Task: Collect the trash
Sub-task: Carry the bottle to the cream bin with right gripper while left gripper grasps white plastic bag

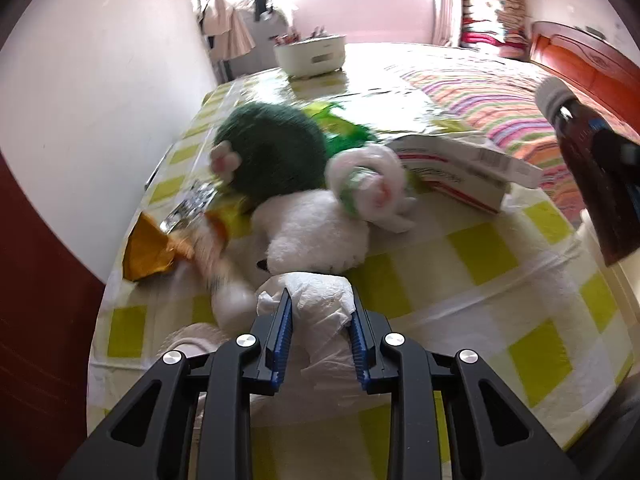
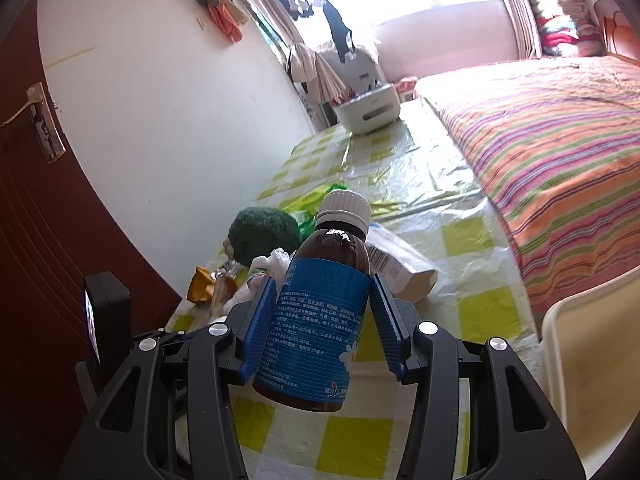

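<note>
Trash is half in hand: right tool (image 2: pixel 322 312) clamps the brown blue-labelled medicine bottle (image 2: pixel 320 320) aloft, left tool (image 1: pixel 320 320) pinches crumpled white tissue (image 1: pixel 316 300) on the checked bench (image 1: pixel 500 280), orange wrapper (image 1: pixel 150 248) and torn white carton (image 1: pixel 452 168) remain.

L wrist view: green plush (image 1: pixel 276 148) & orange wrapper (image 1: pixel 150 250) motion-blurred, edges smeared. Carton (image 1: pixel 460 168) print too blurred to read. Brown bottle (image 1: pixel 592 184) cut by right edge, base out of frame. R wrist view: bottle label text unreadable; bottle hides part of carton & white tissue (image 2: pixel 276 262).
</note>
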The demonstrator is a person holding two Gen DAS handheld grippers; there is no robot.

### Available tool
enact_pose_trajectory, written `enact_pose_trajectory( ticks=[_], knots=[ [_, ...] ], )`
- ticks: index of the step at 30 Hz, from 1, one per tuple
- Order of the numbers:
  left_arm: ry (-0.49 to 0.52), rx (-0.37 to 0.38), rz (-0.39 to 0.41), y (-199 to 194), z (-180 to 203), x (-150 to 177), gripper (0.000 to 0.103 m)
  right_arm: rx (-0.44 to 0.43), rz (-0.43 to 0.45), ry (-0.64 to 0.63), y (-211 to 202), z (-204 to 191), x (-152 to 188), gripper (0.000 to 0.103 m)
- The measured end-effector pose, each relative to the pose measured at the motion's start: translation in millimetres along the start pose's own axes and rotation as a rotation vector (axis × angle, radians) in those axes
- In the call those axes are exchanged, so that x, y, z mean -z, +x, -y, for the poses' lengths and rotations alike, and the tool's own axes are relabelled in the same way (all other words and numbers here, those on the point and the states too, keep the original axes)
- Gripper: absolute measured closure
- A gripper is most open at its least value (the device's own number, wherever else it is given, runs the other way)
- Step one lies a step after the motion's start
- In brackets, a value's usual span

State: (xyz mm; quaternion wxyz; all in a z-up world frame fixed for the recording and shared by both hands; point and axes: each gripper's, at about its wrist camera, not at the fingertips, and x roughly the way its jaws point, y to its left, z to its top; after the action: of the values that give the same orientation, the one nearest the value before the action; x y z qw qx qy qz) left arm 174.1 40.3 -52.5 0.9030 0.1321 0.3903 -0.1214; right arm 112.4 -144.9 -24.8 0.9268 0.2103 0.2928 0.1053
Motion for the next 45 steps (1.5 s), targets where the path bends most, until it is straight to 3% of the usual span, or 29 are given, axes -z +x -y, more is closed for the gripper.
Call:
enact_pose_trajectory(
  ticks=[17, 33, 45],
  knots=[
    [0.106, 0.085, 0.128, -37.0, 58.4, -18.1, 0.077, 0.1, 0.154, -0.002, -53.8, 24.8, -8.5, 0.056],
    [0.168, 0.16, 0.255, -82.7, 126.8, -45.2, 0.077, 0.331, 0.364, -0.006, -127.9, 61.4, 7.2, 0.056],
    [0.225, 0.249, 0.307, -101.6, 175.9, -52.3, 0.077, 0.49, 0.365, 0.095, -158.0, 116.4, 29.6, 0.056]
  ],
)
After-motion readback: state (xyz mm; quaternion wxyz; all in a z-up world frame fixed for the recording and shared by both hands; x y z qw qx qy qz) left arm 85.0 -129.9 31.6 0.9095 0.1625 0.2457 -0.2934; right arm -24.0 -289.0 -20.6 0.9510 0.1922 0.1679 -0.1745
